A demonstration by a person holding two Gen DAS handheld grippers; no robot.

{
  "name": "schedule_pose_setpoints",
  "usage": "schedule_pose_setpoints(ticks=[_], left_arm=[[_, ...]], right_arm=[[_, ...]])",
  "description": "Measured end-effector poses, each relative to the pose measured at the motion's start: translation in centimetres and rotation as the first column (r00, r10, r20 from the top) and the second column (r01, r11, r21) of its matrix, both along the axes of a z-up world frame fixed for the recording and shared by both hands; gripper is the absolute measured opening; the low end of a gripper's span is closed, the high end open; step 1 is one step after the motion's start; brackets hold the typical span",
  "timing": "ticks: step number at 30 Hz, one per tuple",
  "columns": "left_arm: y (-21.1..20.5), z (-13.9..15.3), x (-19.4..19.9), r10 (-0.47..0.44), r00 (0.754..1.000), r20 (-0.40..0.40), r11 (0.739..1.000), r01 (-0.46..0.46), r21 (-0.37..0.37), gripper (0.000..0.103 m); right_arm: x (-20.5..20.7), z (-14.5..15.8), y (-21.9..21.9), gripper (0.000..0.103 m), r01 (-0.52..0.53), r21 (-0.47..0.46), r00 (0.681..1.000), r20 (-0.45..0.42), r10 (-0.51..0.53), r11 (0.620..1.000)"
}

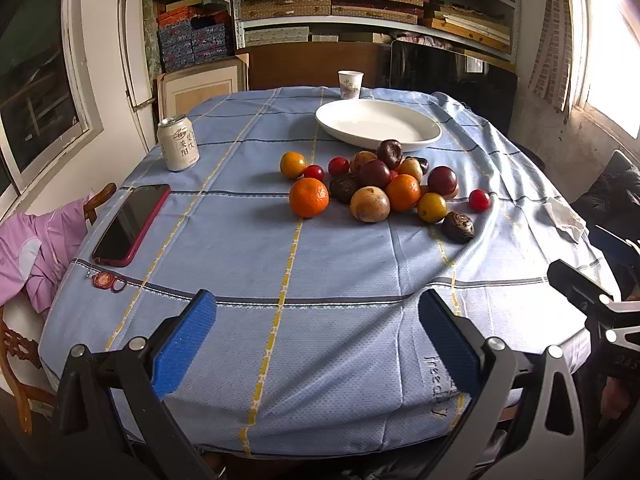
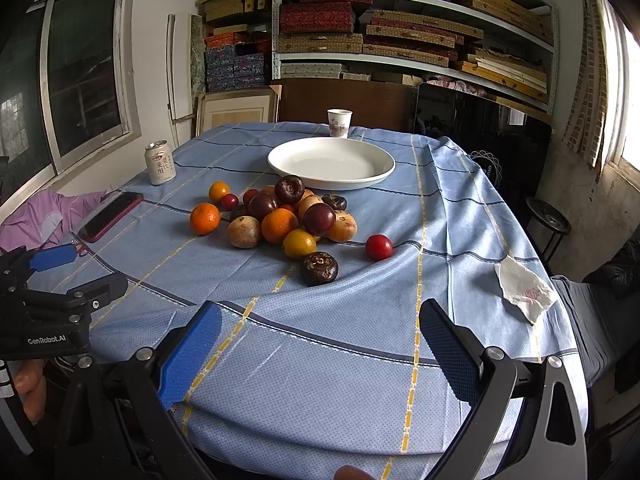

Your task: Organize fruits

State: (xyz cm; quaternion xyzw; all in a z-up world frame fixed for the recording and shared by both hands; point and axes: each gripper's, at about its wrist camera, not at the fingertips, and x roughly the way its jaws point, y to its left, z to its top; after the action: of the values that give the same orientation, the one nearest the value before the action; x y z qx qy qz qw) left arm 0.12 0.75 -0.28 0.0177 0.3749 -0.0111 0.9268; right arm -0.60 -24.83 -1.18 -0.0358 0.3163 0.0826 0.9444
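Fruit [image 2: 280,220] lies heaped at mid-table on a blue checked tablecloth [image 1: 320,264], well ahead of both grippers and just short of the empty white plate [image 2: 376,168] behind it. Reading from the left: a drinks can [image 1: 178,143] and a dark phone [image 1: 130,224] sit along the table's left side, well clear of the pile. The left gripper [image 1: 318,340] hovers over the near edge of the table with its jaws spread wide and nothing between them; from its camera the pile sits forward and slightly to the right, the big orange [image 1: 309,197] being its nearest piece. The right gripper [image 2: 320,354] hangs over the same near edge, jaws likewise parted and empty; from its view the pile is ahead and a little to the left. Nearest its fingers is a dark wrinkled fruit [image 2: 319,268], lying apart from the heap on the near side, with a small red fruit [image 2: 378,247] loose to its right. A crumpled tissue [image 2: 524,290] rests near the right edge. Both strays look closer to the right hand, so it seems the likelier one to reach first, straight forward. The fruits are round, so no long axis dictates the approach.
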Motion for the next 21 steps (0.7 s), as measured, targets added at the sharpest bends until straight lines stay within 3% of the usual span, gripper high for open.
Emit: schedule_pose_setpoints(ticks=[21], left_arm=[[0.22, -0.05, -0.04, 0.008, 1.0, -0.001, 1.0, -0.008, 0.003, 0.099]], right_arm=[[0.05, -0.07, -0.02, 0.1, 0.0, 0.001, 1.0, 0.0, 0.0, 1.0]])
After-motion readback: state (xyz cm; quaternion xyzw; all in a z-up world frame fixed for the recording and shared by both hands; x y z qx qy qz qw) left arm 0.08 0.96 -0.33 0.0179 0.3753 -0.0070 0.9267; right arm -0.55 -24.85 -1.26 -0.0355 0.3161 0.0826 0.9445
